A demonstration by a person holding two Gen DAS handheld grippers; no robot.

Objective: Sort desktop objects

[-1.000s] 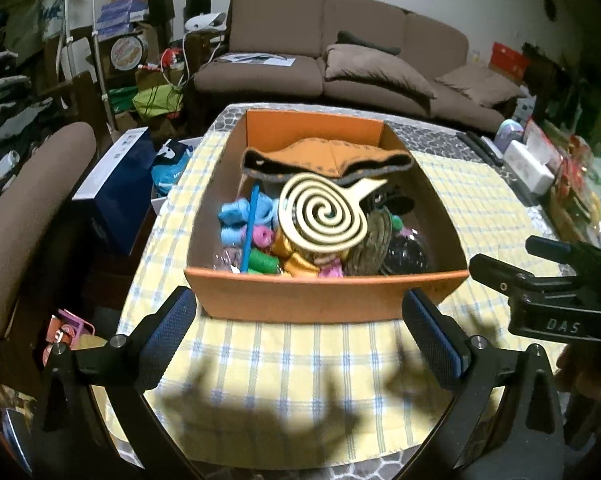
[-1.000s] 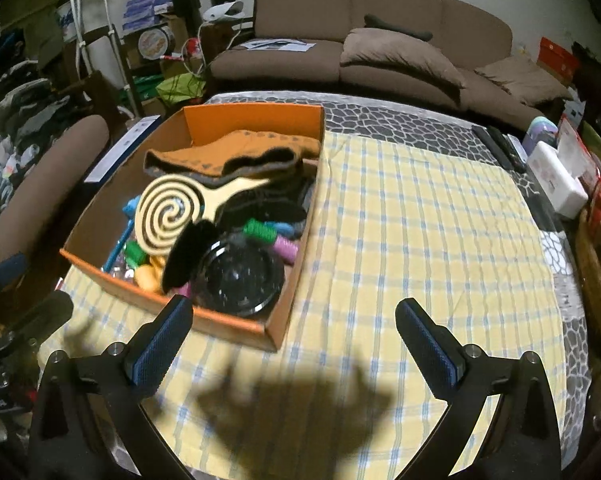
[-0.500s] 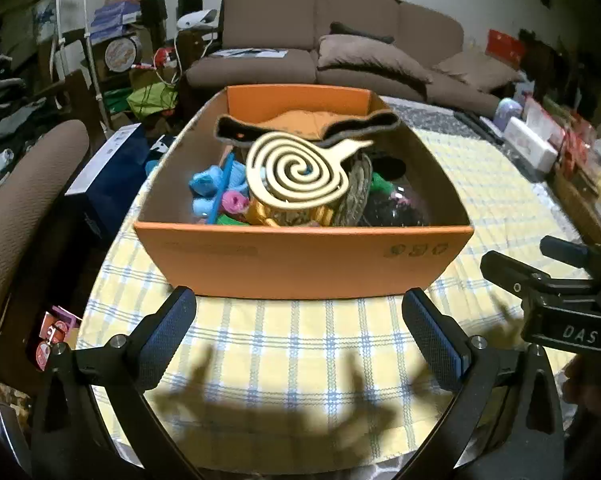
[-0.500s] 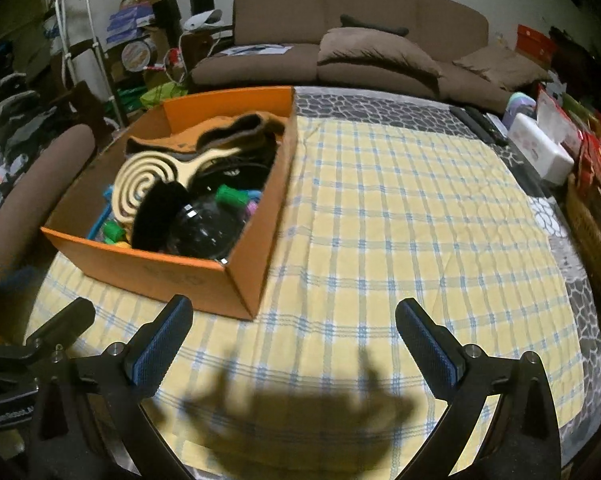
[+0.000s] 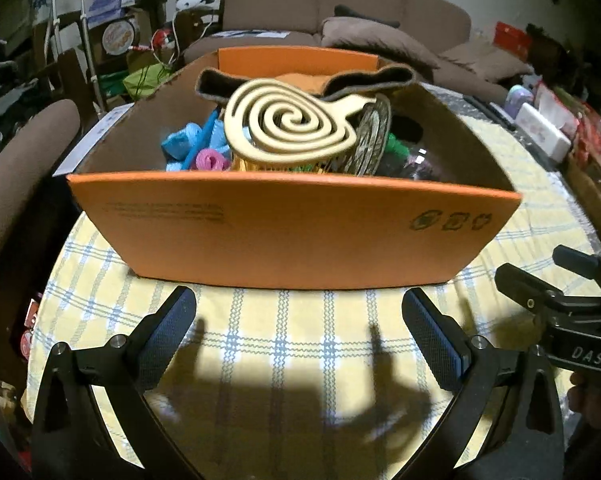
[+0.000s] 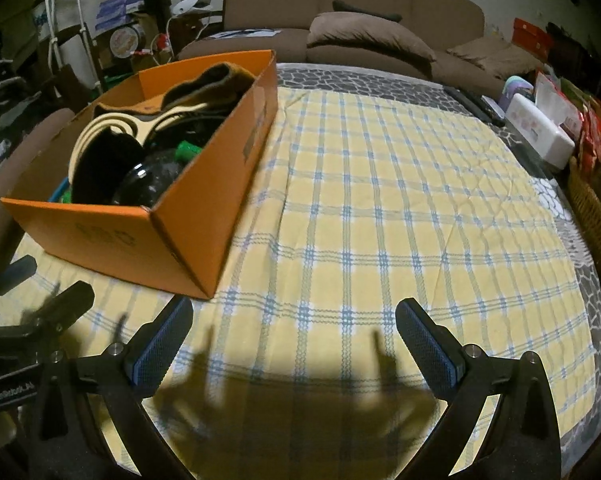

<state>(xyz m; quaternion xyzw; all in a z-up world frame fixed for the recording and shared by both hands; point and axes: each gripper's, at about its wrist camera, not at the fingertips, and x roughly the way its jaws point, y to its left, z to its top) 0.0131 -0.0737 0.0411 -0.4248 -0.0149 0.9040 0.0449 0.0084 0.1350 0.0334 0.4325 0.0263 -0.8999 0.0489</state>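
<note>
An orange cardboard box [image 5: 292, 232] stands on the yellow checked tablecloth [image 5: 300, 320], filled with mixed objects. A cream spiral trivet [image 5: 288, 124] lies on top, beside blue and pink rolls [image 5: 188, 148] and an orange-and-black cloth [image 5: 360, 80]. My left gripper [image 5: 298, 336] is open and empty, low over the cloth just in front of the box's near wall. In the right wrist view the box [image 6: 172, 232] sits at the left; my right gripper [image 6: 294, 344] is open and empty over bare cloth [image 6: 400, 208] to the box's right. Each gripper shows at the other view's edge.
A brown sofa [image 6: 352, 28] stands behind the table. A brown chair [image 5: 16, 184] is at the left. A white box [image 6: 540, 136], remotes and a wicker basket [image 6: 596, 216] line the table's right edge. Clutter fills the back left.
Both grippers have dropped lower and moved closer to the box; its front wall now fills more of the left wrist view. Both stay open and empty.
</note>
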